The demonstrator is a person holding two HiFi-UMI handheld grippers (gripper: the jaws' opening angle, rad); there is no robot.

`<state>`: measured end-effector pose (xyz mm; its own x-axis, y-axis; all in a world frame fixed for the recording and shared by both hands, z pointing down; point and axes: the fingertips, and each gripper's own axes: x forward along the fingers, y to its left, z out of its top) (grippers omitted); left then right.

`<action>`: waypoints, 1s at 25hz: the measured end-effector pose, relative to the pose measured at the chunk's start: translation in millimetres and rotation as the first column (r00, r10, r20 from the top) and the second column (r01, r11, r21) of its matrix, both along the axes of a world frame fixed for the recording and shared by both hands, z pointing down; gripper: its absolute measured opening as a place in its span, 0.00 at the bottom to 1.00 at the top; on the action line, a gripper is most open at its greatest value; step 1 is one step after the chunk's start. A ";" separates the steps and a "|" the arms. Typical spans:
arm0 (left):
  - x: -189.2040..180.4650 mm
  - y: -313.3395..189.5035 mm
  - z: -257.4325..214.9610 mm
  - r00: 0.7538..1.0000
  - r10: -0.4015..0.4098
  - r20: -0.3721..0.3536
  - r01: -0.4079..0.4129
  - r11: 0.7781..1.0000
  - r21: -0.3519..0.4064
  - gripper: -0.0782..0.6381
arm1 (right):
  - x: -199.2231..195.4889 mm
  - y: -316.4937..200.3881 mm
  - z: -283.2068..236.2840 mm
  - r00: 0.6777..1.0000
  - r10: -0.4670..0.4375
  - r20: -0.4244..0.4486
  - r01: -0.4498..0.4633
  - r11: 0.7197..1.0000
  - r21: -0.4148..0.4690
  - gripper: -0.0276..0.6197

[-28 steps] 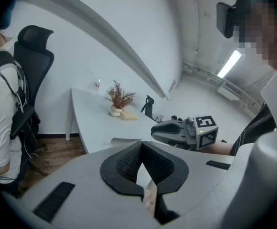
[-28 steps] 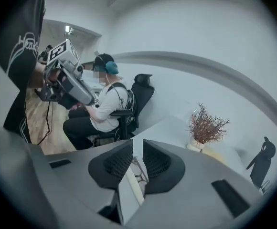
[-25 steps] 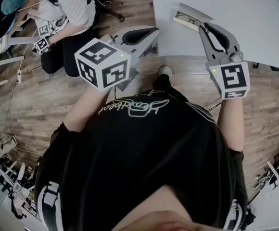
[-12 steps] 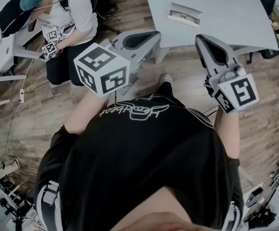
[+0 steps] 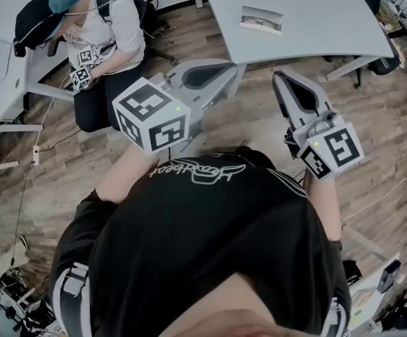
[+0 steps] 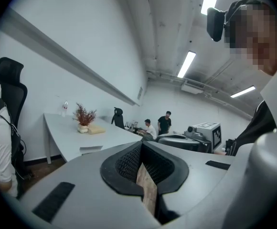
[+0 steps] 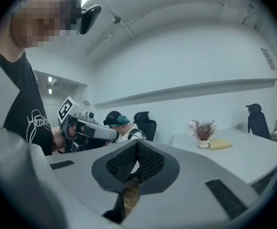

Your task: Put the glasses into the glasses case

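Here's the left gripper point(image 6: 141, 145): smooth matt grey plastic shell, and the pads point(image 6: 127, 163) are black with a fine ribbed grain (rubbery-looking). The right gripper point(image 7: 137, 146) has the same finish. Under both sets of jaws is a grainy wood-plank floor point(image 5: 256, 121). Ahead of the jaws, the table point(image 5: 330, 27) top is smooth, matt, pale grey.

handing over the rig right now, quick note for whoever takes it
Left gripper: shut, empty, held in the air over the floor.
Right gripper: shut, empty, also over the floor, short of the table.
Glasses case: on the table, well ahead of both grippers.
Glasses: seen at the case; too small to tell whether they sit fully inside.
Done: unclear.
Left: step closer, check the glasses and seat them if needed.
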<state>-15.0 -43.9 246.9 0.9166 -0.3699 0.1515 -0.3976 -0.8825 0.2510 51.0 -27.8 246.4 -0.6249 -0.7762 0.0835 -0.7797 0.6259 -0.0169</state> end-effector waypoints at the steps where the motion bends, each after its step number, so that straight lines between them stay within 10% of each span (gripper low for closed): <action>1: 1.3 4.2 0.6 1.000 0.006 0.002 -0.006 1.000 -0.002 0.12 | 0.1 3.9 1.0 1.000 0.004 0.012 -0.004 1.000 -0.007 0.06; 25: 66.2 78.4 0.3 0.999 0.037 -0.026 -0.038 0.999 -0.027 0.12 | 45.9 77.2 2.0 0.995 -0.034 0.092 0.042 0.996 -0.082 0.06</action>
